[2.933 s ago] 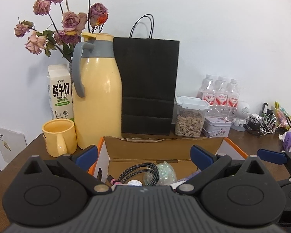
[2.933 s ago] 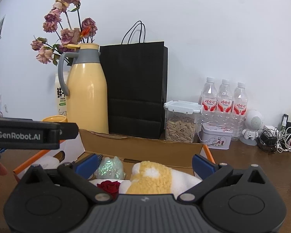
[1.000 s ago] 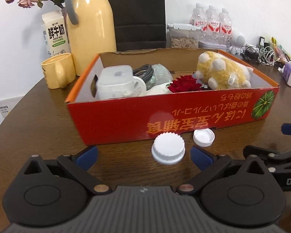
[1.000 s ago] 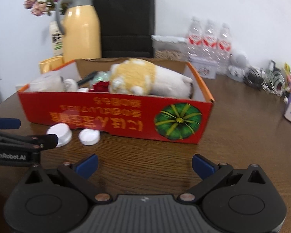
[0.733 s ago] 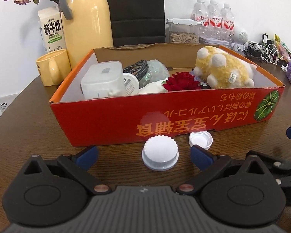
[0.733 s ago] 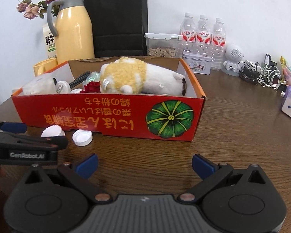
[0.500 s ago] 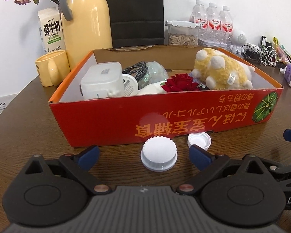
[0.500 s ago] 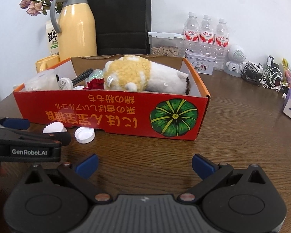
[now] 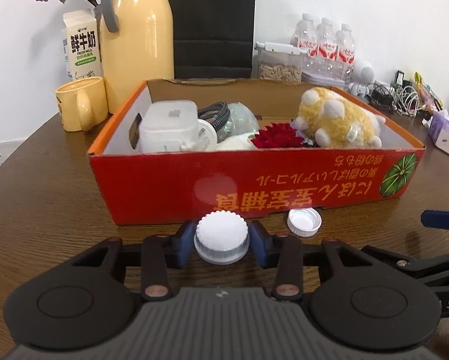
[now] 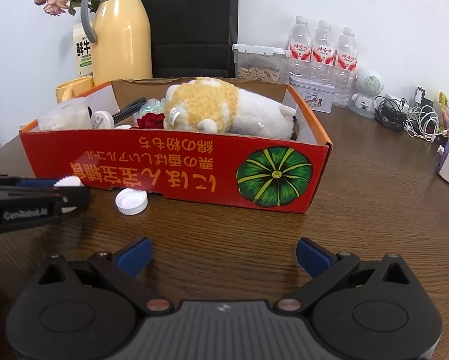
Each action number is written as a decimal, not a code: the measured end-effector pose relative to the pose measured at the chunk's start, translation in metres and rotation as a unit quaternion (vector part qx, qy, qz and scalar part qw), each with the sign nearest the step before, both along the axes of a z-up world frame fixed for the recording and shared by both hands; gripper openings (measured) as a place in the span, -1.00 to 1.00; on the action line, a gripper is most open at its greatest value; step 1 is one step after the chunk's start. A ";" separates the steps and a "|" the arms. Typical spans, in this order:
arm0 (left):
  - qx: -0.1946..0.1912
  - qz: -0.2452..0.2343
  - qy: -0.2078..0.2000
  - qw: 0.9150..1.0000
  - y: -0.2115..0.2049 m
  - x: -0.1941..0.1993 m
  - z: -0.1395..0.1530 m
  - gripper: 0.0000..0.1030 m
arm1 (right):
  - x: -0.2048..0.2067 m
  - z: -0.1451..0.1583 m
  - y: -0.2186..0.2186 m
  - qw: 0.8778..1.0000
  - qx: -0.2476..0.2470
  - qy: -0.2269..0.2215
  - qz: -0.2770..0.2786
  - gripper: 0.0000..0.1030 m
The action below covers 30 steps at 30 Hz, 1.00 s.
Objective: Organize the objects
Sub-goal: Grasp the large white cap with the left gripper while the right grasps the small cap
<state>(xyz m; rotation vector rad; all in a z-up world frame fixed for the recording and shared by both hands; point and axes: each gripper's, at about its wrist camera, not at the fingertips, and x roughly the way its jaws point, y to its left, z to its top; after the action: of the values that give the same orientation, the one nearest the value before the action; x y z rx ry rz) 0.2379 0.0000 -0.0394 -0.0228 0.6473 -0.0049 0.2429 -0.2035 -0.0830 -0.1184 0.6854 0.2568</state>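
A large white ribbed cap (image 9: 222, 237) sits on the wooden table in front of the red cardboard box (image 9: 254, 186). My left gripper (image 9: 223, 241) is closing on it, and its blue pads touch the cap's two sides. A smaller white cap (image 9: 304, 222) lies open side up just to the right, seen too in the right wrist view as the small cap (image 10: 131, 201). The box (image 10: 164, 162) holds a plush toy (image 10: 218, 108), a red rose, a cable and white containers. My right gripper (image 10: 223, 255) stands open over bare table, nothing between its fingers.
Behind the box stand a yellow thermos (image 9: 137, 39), a yellow mug (image 9: 82, 103), a milk carton (image 9: 82, 45), a black paper bag, a seed jar (image 9: 279, 66) and water bottles (image 9: 323, 45). Cables (image 10: 410, 117) and a tissue pack (image 9: 446, 135) lie at the right.
Both grippers came down from above the box to the table in front of it. The left jaws went from wide open to closed against the large white cap. The right gripper stayed open.
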 end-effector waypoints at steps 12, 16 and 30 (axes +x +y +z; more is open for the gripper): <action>-0.010 0.000 -0.028 1.000 0.016 -0.014 0.009 -0.20 | -0.004 0.001 0.015 0.999 -0.003 -0.019 0.031 1.00; -0.013 0.004 -0.031 0.999 0.023 -0.017 0.011 -0.20 | -0.004 0.001 0.023 0.999 0.009 -0.018 0.037 1.00; -0.022 0.019 -0.037 0.999 0.049 -0.029 0.012 -0.20 | 0.008 0.000 0.070 0.998 0.021 -0.012 0.050 0.29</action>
<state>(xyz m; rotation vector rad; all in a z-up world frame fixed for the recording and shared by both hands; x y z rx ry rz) 0.2090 0.0487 -0.0277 -0.0776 0.5724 0.0169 0.2510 -0.1332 -0.0832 -0.1166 0.6503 0.3657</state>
